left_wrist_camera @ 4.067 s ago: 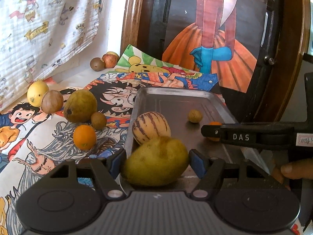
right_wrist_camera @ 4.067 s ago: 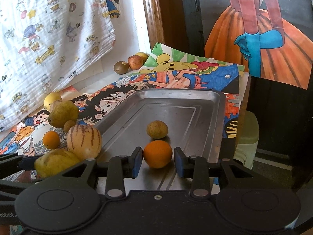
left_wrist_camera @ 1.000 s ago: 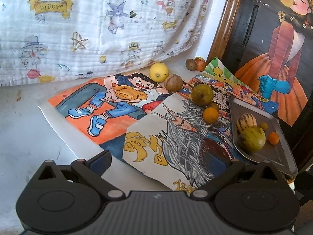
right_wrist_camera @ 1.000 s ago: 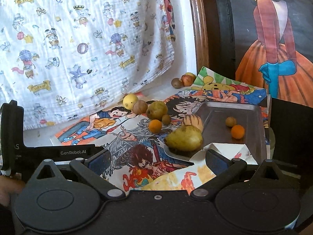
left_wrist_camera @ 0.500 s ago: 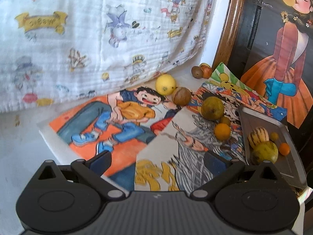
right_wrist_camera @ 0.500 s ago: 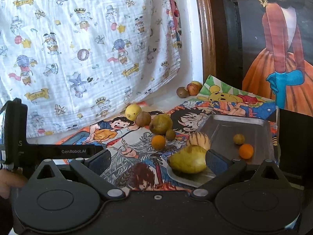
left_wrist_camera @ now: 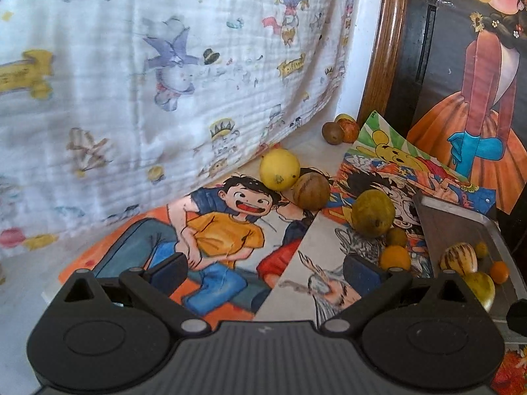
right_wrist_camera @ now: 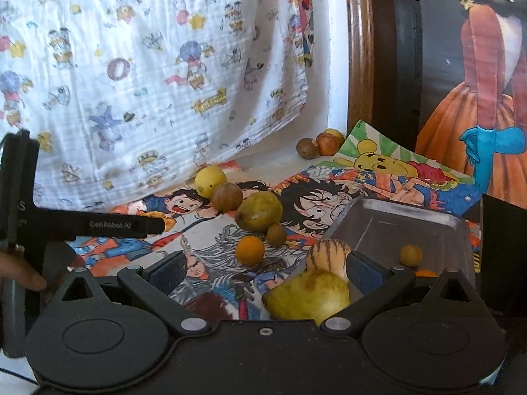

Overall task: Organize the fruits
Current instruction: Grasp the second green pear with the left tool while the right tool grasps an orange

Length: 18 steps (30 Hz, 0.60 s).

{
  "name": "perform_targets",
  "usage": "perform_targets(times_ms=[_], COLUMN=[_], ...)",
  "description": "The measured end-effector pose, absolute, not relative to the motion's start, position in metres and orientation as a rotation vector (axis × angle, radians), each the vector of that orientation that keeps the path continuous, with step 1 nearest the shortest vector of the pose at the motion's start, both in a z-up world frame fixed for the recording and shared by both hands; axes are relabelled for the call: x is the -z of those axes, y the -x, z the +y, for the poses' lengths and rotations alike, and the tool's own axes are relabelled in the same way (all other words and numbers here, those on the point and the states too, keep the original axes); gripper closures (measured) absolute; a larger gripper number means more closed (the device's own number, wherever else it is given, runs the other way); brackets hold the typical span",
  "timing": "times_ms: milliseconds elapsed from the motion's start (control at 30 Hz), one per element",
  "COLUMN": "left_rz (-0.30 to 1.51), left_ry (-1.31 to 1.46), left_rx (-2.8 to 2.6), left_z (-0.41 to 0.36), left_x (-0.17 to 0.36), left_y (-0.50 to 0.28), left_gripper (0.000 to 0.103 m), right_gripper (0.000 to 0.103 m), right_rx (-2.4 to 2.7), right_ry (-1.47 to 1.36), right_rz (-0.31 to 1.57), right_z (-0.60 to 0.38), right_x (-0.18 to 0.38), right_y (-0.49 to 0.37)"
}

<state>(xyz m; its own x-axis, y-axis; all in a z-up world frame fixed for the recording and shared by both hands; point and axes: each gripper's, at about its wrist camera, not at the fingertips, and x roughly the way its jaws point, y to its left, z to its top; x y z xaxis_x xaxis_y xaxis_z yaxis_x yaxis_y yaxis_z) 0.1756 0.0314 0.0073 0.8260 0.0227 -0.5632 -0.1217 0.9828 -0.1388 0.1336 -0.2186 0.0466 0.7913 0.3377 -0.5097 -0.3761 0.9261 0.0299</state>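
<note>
A metal tray (left_wrist_camera: 461, 220) (right_wrist_camera: 411, 223) at the right holds a striped melon (left_wrist_camera: 458, 258) (right_wrist_camera: 326, 253), a yellow-green mango (left_wrist_camera: 481, 288) (right_wrist_camera: 309, 296), a small orange (left_wrist_camera: 499, 271) and a small brown fruit (right_wrist_camera: 410, 255). Loose on the posters lie a lemon (left_wrist_camera: 279, 169) (right_wrist_camera: 209, 176), a brown round fruit (left_wrist_camera: 311, 191) (right_wrist_camera: 227, 196), a green pear-like fruit (left_wrist_camera: 372, 213) (right_wrist_camera: 259, 210), an orange (left_wrist_camera: 394, 257) (right_wrist_camera: 250, 250) and a small brown fruit (right_wrist_camera: 276, 234). My left gripper (left_wrist_camera: 265, 270) is open and empty, short of the loose fruits. My right gripper (right_wrist_camera: 265, 268) is open and empty, near the mango.
Cartoon posters (left_wrist_camera: 224, 230) cover the table. Three more fruits (left_wrist_camera: 341, 130) sit in the far corner by a wooden frame (left_wrist_camera: 378, 49). A patterned white cloth (left_wrist_camera: 164, 65) hangs behind. The left gripper's body (right_wrist_camera: 98, 223) shows at the left of the right wrist view.
Both grippers have let go of the mango and orange in the tray, pulled back, and now move forward again; the left has swung toward the loose fruits.
</note>
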Motion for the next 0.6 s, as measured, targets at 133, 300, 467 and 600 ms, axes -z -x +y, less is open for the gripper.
perform_targets(times_ms=[133,300,467,600], left_rz=[0.597,0.6,0.59,0.585], left_ry=[0.167,0.158,0.172,0.165], left_rx=[-0.047,-0.02,0.044,0.101], left_z=[0.037,0.042,0.041,0.031], left_x=[-0.007,-0.008,-0.012,-0.012], left_y=[-0.195,-0.217,-0.234,-0.245], left_gripper=[0.0,0.0,0.001,0.001], right_gripper=[0.001,0.003,0.014,0.023], right_rx=[-0.411,-0.447,-0.452,-0.453], right_ry=[0.098,0.131,0.178,0.204], right_rz=[0.552,0.571,0.631,0.669], right_z=[-0.21,-0.194,-0.179,-0.174], right_x=[-0.042,-0.035,-0.02,-0.01], right_y=[-0.153,-0.17,-0.189,-0.2])
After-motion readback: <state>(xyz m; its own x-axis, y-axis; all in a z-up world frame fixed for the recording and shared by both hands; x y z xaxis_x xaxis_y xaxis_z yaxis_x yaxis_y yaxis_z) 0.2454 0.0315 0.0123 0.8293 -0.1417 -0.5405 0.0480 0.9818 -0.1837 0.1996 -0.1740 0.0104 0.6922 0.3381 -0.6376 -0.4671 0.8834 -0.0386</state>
